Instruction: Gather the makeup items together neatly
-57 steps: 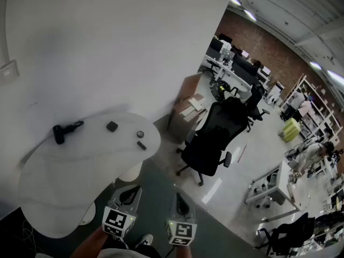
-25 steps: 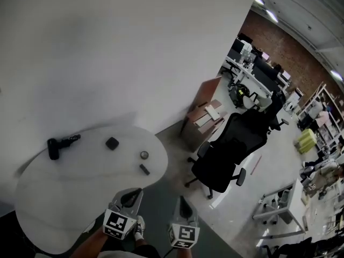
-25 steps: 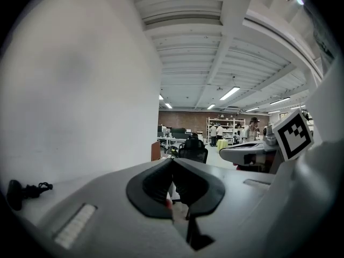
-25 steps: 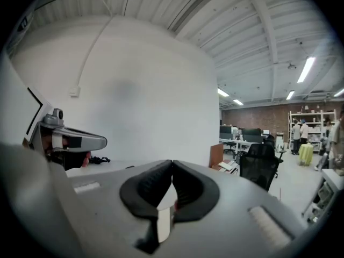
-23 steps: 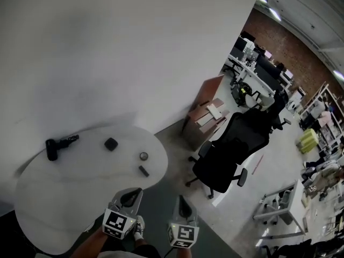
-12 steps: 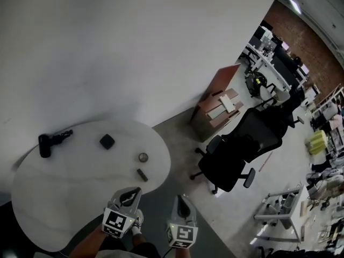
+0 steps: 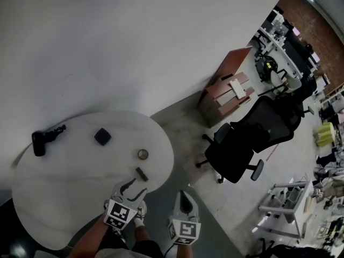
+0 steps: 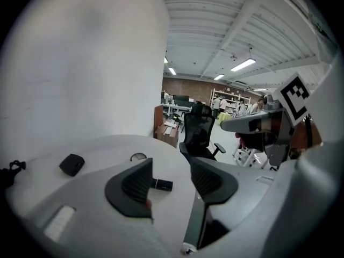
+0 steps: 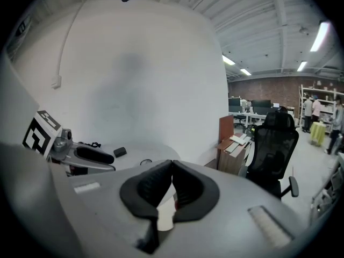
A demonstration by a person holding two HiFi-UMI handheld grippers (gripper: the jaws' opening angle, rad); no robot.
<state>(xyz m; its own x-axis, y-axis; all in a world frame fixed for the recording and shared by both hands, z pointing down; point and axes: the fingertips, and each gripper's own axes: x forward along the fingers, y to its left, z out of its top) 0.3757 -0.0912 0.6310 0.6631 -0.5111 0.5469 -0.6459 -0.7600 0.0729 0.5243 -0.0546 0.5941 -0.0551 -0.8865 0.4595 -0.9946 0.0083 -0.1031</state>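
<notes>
- At the far left of the tabletop (image 7: 70, 198) lies a black handled tool (image 7: 44, 139), well apart from everything else.
- A black square case (image 7: 102, 136), a small round pot (image 7: 143, 153) and a short dark stick (image 7: 142, 173) are scattered toward the right edge, none of them touching.
- My left hand-held gripper (image 7: 133, 189) has just been opening. It is released with nothing between its jaws, and the stick lies just beyond them, so I judge that my first pick.
- My right hand-held gripper (image 7: 183, 196) hangs off the tabletop's edge, clenched and empty.
</notes>
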